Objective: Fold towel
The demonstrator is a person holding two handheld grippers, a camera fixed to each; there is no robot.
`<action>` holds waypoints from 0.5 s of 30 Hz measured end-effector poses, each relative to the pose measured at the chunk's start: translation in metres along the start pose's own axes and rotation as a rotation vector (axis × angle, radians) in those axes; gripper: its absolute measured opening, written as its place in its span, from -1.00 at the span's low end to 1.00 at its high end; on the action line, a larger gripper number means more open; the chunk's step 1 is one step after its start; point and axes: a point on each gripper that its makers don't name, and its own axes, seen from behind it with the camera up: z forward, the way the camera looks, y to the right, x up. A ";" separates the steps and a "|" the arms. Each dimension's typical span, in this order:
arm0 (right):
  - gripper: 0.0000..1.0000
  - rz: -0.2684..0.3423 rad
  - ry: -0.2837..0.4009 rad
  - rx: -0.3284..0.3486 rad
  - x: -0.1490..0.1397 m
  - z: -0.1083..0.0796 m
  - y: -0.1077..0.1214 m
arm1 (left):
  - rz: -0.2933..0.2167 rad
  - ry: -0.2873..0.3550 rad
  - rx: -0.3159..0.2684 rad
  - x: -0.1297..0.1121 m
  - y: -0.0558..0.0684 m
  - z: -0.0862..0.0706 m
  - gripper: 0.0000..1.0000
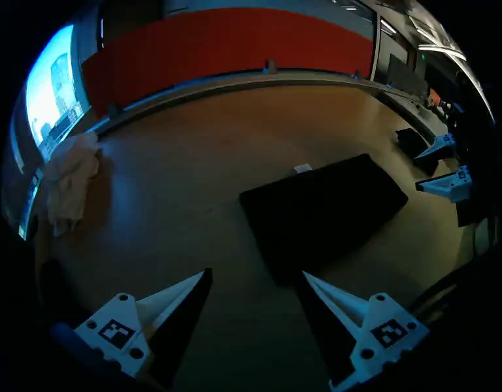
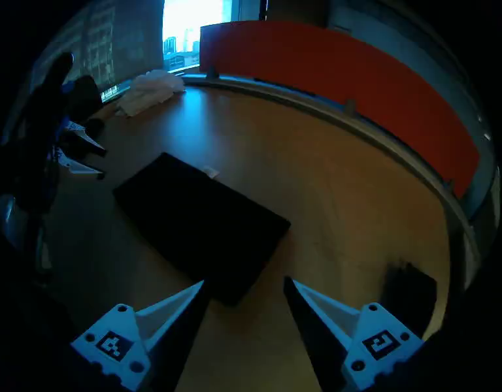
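A dark towel (image 1: 323, 212) lies folded into a flat rectangle on the wooden table, with a small white tag at its far edge. In the right gripper view the same towel (image 2: 202, 225) lies just ahead of my right gripper (image 2: 244, 291), which is open and holds nothing. My left gripper (image 1: 254, 281) is open too, its fingers just short of the towel's near corner. The right gripper (image 1: 440, 166) also appears at the far right of the left gripper view, and the left gripper (image 2: 84, 153) at the far left of the right gripper view.
A crumpled white cloth (image 1: 71, 176) lies at the table's far left by the window; it is also seen as the white cloth (image 2: 150, 88). A red partition (image 1: 231, 42) runs along the table's back edge. A small dark object (image 2: 408, 291) sits near my right fingers.
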 end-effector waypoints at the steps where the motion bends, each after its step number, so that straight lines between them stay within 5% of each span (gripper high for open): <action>1: 0.68 -0.004 0.001 0.003 0.000 0.000 -0.001 | -0.010 0.001 0.004 -0.002 -0.001 -0.002 0.81; 15: 0.68 -0.034 0.006 0.034 0.003 0.003 -0.008 | -0.097 0.027 0.057 -0.025 -0.006 -0.024 0.81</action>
